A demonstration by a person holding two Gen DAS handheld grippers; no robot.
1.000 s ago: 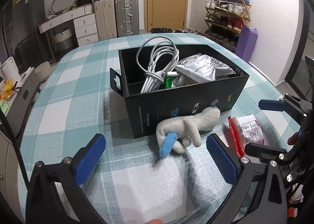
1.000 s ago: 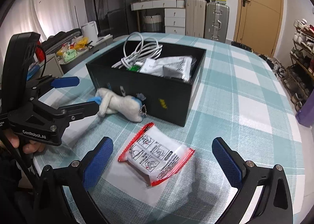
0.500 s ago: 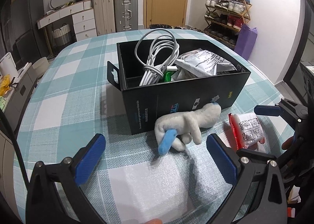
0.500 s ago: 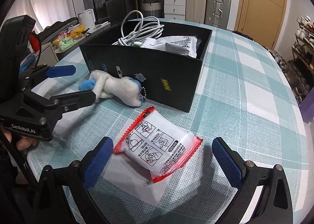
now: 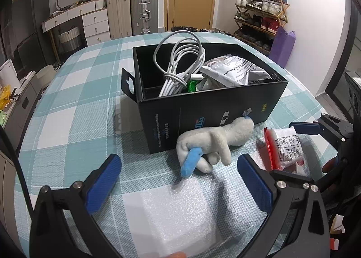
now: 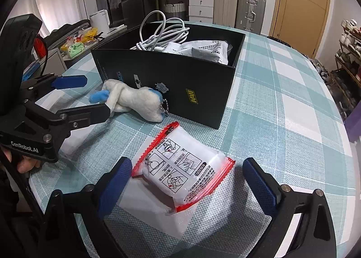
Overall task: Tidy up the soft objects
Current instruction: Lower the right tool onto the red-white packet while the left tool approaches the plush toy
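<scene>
A white plush toy (image 5: 214,142) with blue tips lies on the checked tablecloth against the front wall of a black box (image 5: 203,109). It also shows in the right wrist view (image 6: 133,99). My left gripper (image 5: 180,179) is open, with the plush just ahead between its fingers. A white packet with red edges (image 6: 180,167) lies on a foam sheet (image 6: 146,208); my right gripper (image 6: 187,181) is open around its near end. The box (image 6: 171,86) holds a white cable (image 5: 178,63) and a silver pouch (image 5: 234,70).
A second white foam sheet (image 5: 167,215) lies under my left gripper. The round table's edge (image 6: 338,122) curves off at the right. Suitcases (image 5: 130,11), drawers and a shoe rack (image 5: 259,16) stand beyond the table.
Both grippers have moved forward and lower. The plush now sits closer between the left fingers, and the packet has come between the right fingers. Both stay open.
</scene>
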